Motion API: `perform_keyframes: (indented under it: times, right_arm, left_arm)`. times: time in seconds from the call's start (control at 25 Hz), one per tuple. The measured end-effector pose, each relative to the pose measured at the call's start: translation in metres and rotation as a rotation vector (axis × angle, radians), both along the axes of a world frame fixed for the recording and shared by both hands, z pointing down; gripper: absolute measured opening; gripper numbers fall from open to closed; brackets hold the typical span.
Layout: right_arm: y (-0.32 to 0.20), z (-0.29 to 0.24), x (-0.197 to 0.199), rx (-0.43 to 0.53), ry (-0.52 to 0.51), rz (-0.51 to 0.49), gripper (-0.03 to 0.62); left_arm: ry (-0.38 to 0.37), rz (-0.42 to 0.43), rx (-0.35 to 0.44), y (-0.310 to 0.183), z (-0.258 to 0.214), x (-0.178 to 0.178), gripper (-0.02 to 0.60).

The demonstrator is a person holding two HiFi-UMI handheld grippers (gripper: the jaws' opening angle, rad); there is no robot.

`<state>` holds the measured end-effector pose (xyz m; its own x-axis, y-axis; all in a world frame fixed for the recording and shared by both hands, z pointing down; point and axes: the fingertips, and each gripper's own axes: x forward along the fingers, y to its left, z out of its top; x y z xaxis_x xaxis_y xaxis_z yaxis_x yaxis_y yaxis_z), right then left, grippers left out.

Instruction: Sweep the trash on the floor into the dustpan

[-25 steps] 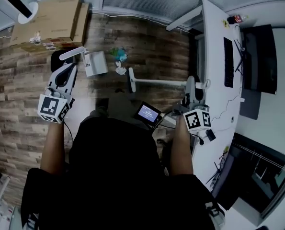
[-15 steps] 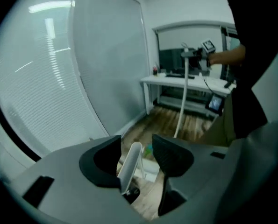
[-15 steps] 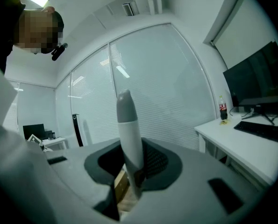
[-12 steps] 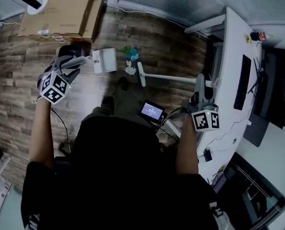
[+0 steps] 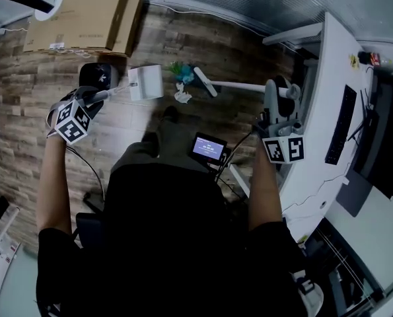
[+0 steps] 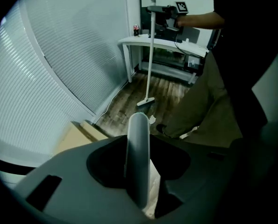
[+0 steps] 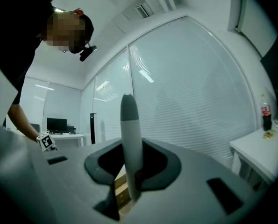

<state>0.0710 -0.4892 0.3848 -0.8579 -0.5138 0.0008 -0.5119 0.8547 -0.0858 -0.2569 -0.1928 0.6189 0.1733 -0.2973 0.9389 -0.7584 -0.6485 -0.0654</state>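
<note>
In the head view, our left gripper [image 5: 94, 99] has just been closing its fingers, and they now clamp the handle of the dustpan [image 5: 145, 82]. The dustpan sits on the wooden floor [image 5: 44, 150], apparently opening towards the trash [image 5: 181, 84], a blue-green scrap and a white crumple just beside it. Our right gripper [image 5: 274, 104] grips the broom [image 5: 239, 86], whose head rests just past the trash, so the trash lies between the broom head and the dustpan

In the left gripper view, the pale handle runs up between the fingers and is held there. We judge the dustpan's lip should press flat on the floor, with no gap for paper to slip under

In the right gripper view, the broom's top end stands pinched between the fingers. Neither trash nor dustpan shows here, so we steer by the head view. We favour short, low strokes towards the dustpan, gentle enough not to flick the light scraps past it
</note>
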Motion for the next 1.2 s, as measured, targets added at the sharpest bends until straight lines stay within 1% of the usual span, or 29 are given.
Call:
perform_keyframes:
  times: [0.12,0.24,0.32,0.4,0.52,0.6,0.72,0.84,0.96,1.2]
  right_arm:
    - [-0.010,0.006,-0.038,0.090,0.014,-0.116,0.080]
    - [-0.014,0.023,-0.083,0.169,0.046,-0.270,0.074]
    - [-0.012,0.041,-0.106,0.193,0.075,-0.360,0.072]
    - [-0.008,0.060,-0.121,0.197,0.088,-0.428,0.072]
    - [0.008,0.092,-0.134,0.175,0.106,-0.527,0.072]
    - [0.027,0.123,-0.135,0.110,0.138,-0.608,0.077]
    - [0.057,0.151,-0.120,0.005,0.157,-0.722,0.091]
    - [0.082,0.161,-0.104,-0.040,0.206,-0.814,0.097]
    - [0.103,0.168,-0.087,-0.059,0.262,-0.850,0.104]
    - [0.139,0.172,-0.072,-0.126,0.310,-0.782,0.118]
  left_arm:
    - [0.042,-0.007,-0.012,-0.005,0.000,0.008,0.123]
    - [0.047,0.008,-0.030,-0.008,0.000,0.010,0.121]
    - [0.045,0.012,-0.051,-0.006,0.000,0.011,0.121]
    - [0.046,0.010,-0.068,-0.003,0.001,0.010,0.121]
    - [0.053,-0.001,-0.070,-0.001,0.001,0.005,0.121]
    - [0.054,-0.006,-0.069,0.001,0.001,0.002,0.121]
    - [0.056,0.003,-0.065,0.003,0.001,0.002,0.121]
    - [0.058,0.022,-0.062,0.005,0.001,0.003,0.121]
    - [0.060,0.048,-0.069,0.010,0.000,0.005,0.121]
    - [0.093,0.097,-0.046,0.021,0.000,0.003,0.121]
